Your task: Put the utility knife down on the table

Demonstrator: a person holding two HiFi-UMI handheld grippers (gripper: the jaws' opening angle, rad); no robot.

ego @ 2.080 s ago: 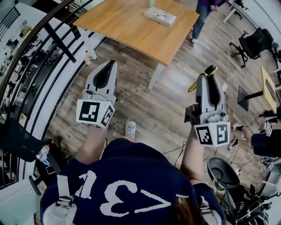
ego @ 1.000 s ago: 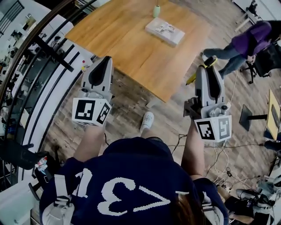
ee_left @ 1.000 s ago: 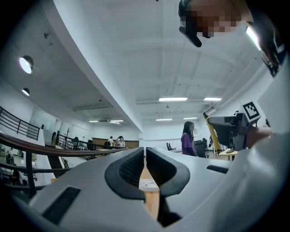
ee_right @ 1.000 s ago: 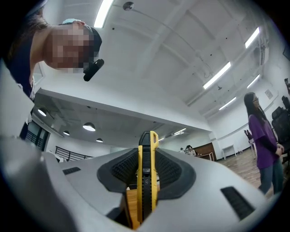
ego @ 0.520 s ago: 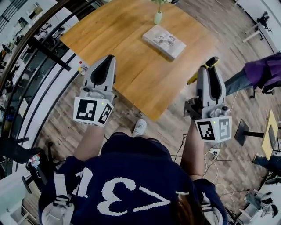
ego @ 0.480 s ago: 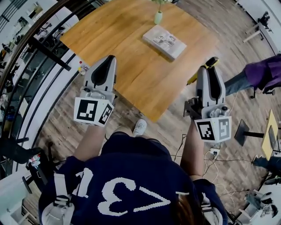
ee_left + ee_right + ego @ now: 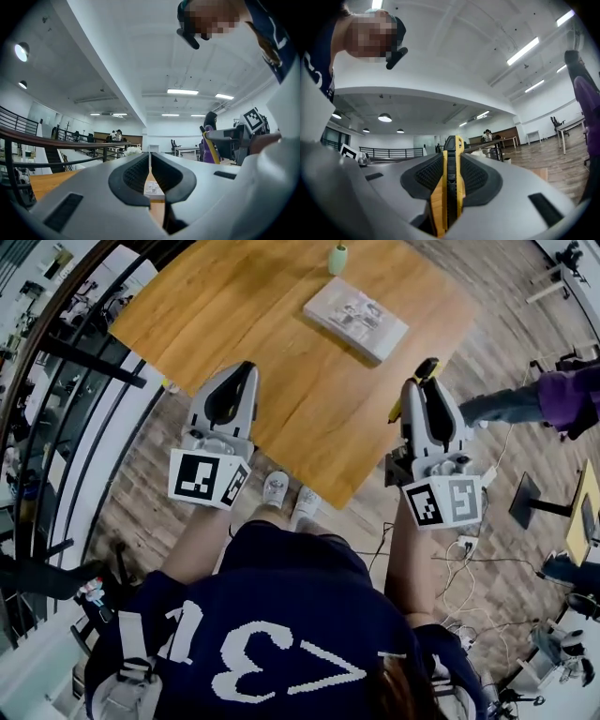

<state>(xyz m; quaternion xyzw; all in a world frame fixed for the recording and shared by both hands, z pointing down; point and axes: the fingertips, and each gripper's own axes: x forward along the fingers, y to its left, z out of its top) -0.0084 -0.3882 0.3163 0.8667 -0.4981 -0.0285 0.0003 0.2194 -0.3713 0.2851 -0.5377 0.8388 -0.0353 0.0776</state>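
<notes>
A yellow and black utility knife (image 7: 427, 368) is clamped between the jaws of my right gripper (image 7: 421, 382), its tip sticking out past the fingertips. In the right gripper view the knife (image 7: 449, 187) stands on edge between the black pads, with my right gripper (image 7: 450, 157) shut on it. The knife hangs in the air over the near right edge of the wooden table (image 7: 234, 306). My left gripper (image 7: 244, 371) hovers over the table's near left edge. In its own view my left gripper (image 7: 149, 159) is shut with nothing in it.
A white book (image 7: 356, 320) lies at the table's far side with a small green vase (image 7: 337, 259) behind it. A black railing (image 7: 84, 352) runs along the left. A person in purple (image 7: 562, 395) stands at the right. Cables (image 7: 469, 549) lie on the wood floor.
The person has stepped toward the table, and both grippers now hang over its near edge instead of the floor. The right gripper has shifted slightly left, still shut on the knife.
</notes>
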